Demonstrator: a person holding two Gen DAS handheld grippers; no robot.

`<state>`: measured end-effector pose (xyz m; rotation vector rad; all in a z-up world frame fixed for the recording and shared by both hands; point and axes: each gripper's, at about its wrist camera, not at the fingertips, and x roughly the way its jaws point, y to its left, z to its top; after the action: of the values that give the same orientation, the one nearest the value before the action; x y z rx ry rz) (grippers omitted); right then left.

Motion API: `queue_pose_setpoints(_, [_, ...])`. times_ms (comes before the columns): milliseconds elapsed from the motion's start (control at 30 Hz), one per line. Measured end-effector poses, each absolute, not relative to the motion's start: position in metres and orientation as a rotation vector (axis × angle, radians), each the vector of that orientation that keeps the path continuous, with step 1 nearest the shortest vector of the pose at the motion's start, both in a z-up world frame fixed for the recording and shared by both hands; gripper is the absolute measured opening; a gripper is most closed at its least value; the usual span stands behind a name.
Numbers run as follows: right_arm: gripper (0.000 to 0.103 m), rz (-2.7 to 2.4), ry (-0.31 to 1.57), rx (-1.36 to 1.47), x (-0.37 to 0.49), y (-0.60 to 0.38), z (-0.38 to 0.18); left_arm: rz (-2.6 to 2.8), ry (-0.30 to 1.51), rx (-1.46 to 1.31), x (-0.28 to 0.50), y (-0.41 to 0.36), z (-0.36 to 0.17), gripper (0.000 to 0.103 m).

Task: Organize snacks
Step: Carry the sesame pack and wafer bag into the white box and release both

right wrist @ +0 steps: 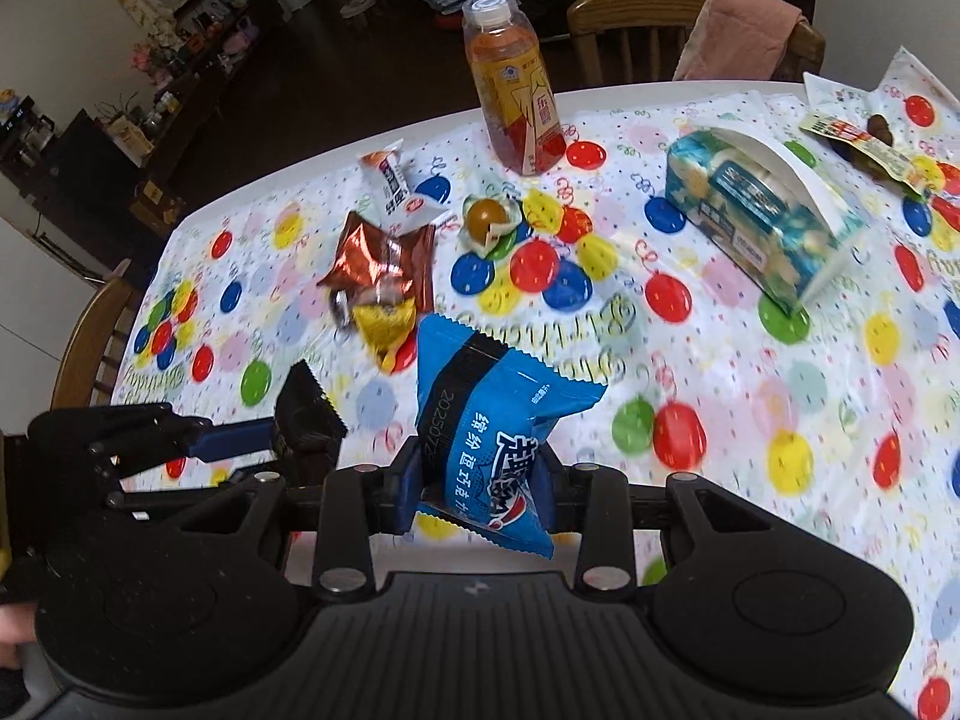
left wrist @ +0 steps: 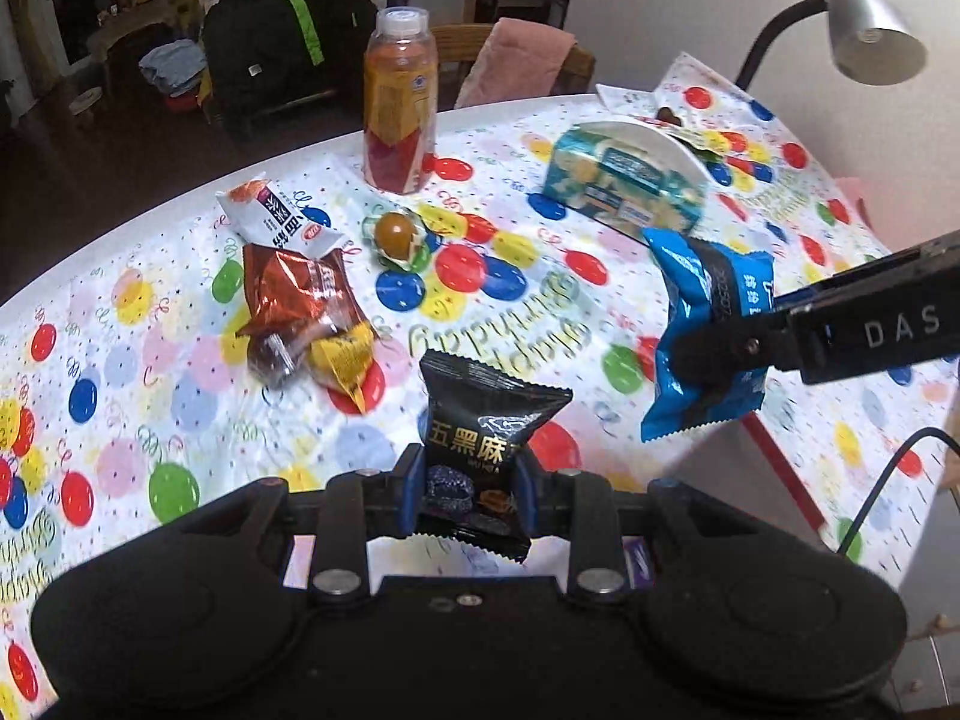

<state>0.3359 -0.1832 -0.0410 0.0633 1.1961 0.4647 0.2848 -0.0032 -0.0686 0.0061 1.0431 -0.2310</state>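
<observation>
Left gripper (left wrist: 467, 495) pinches a black foil snack packet (left wrist: 487, 443) above the balloon-print tablecloth (left wrist: 180, 396). Right gripper (right wrist: 485, 483) clamps a blue plastic snack packet (right wrist: 489, 420). Right view alone shows a wooden chair (right wrist: 90, 336) at the table's left edge; left view alone, a grey desk lamp (left wrist: 870, 24).

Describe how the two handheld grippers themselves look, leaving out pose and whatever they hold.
Both are matte black plastic. The left gripper and the right gripper each have blue finger pads, black linkage bars with round silver pivot bolts, and two rounded black lobes at the base. Seen from the side, the right one bears white letters "DAS". A thin black cable runs nearby.
</observation>
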Motion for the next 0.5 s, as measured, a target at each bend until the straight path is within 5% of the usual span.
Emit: queue_pose_setpoints(500, [0.035, 0.466, 1.245, 0.018, 0.257, -0.202, -0.047, -0.346, 1.072, 0.041, 0.208, -0.020, -0.061, 0.028])
